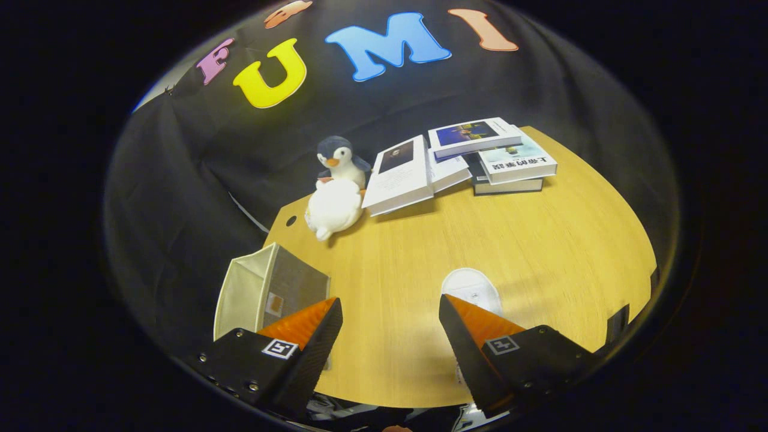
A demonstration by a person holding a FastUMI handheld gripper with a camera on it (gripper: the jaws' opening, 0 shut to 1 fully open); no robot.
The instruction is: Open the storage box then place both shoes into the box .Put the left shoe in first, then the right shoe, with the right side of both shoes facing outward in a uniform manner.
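Gripper (390, 336): fingers being held wide apart, nothing gripped.
Storage box (270, 291): lying lower left, beside left finger.
Shoe (472, 290): lower centre-right; judged light, soft; being best gripped at the collar.

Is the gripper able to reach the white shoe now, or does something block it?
Probably yes. The gripper is open, holding nothing, and the white shoe lies on the table just ahead of one finger, partly hidden behind its tip. Nothing stands between them; the storage box sits off by the other finger.
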